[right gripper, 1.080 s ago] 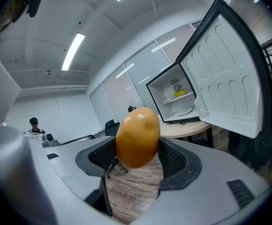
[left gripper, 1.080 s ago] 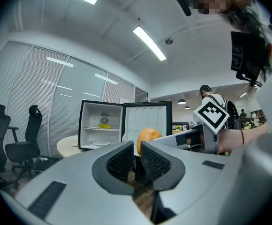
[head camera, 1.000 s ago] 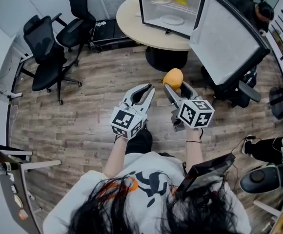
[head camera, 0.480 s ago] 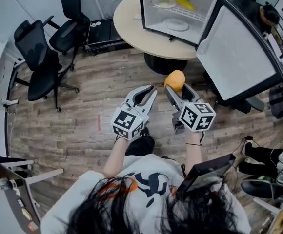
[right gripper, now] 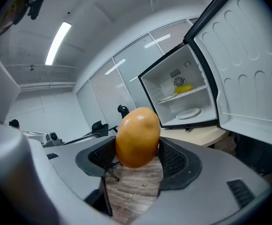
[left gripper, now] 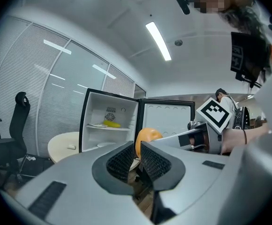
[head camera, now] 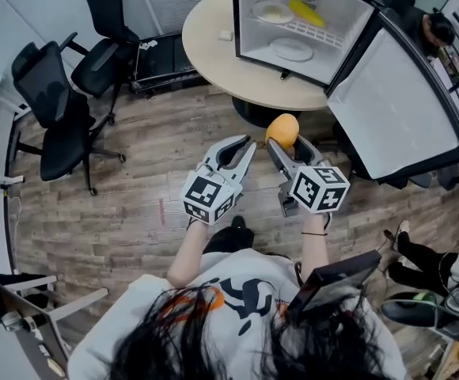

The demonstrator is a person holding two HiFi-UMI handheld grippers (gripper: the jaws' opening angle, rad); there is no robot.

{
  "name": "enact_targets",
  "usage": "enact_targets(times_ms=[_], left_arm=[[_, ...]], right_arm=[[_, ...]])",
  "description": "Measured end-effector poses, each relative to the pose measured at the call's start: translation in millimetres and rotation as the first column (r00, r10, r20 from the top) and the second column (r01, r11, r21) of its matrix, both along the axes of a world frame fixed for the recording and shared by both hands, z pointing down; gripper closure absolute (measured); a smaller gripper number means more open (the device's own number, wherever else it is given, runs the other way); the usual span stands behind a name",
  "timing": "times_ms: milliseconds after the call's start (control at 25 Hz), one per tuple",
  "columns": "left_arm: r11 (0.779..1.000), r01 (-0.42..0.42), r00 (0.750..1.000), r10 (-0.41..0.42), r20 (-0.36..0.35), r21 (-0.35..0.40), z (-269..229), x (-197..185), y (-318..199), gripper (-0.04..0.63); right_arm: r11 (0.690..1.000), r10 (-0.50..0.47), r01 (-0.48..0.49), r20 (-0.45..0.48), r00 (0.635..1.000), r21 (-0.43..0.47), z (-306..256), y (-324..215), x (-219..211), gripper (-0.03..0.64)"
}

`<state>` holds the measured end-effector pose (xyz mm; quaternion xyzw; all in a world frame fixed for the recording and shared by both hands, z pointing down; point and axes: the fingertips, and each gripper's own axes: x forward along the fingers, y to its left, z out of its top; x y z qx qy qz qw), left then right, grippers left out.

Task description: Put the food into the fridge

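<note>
1. The fruit (right gripper: 137, 137) sits between the pads of the right gripper (right gripper: 136, 159); the jaws stand wide and are clamped on its two sides, near their tips.
2. In the right gripper view the lower half of the fruit lies between the pads; the upper half rises clear above the jaws.
3. Its long axis stands roughly upright, crosswise to the line of the jaws; the top leans a little to the right.
4. In the head view the fruit (head camera: 282, 129) hangs over the wooden floor (head camera: 134, 180), short of the round table (head camera: 214, 46); the open fridge (head camera: 253, 38) stands on that table, its door (head camera: 403, 109) swung out to the right.
5. The left gripper (head camera: 244, 145) is just beside the right one; its jaws are all but together, with a thin slit between the pads and nothing in them.
</note>
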<state>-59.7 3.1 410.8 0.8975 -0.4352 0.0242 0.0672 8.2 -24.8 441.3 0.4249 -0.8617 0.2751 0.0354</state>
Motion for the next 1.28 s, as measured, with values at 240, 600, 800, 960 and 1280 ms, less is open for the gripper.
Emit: enact_targets(times_ms=[240, 600, 800, 960, 1280], left_arm=[[1.0, -0.027, 0.999, 0.026, -0.02, -0.01, 5.3, -5.7, -19.5, 0.555], [0.998, -0.06, 0.998, 0.059, -0.033, -0.027, 12.3, 2.1, -28.0, 0.555], [0.998, -0.056, 0.998, 0.055, -0.035, -0.03, 12.4, 4.7, -39.5, 0.555], [0.998, -0.044, 0.999, 0.043, -0.023, -0.034, 15.4, 5.2, -51.9, 0.555], [0.999, 0.002, 1.0, -0.002, -0.005, -0.052, 25.1, 1.9, -98.5, 0.555]], right_arm=[[0.999, 0.035, -0.035, -0.017, 0.999, -0.003, 2.5, -11.1, -1.9, 0.327], [0.998, 0.065, -0.065, -0.033, 0.997, -0.014, 5.2, -19.1, 9.3, 0.327], [0.998, 0.056, -0.057, -0.035, 0.998, -0.02, 6.8, -30.4, 10.8, 0.327], [0.999, 0.048, -0.048, -0.022, 0.999, -0.025, 10.6, -47.2, 11.8, 0.327], [0.999, 0.017, -0.018, -0.014, 1.0, -0.032, 18.8, -98.7, 14.6, 0.327]])
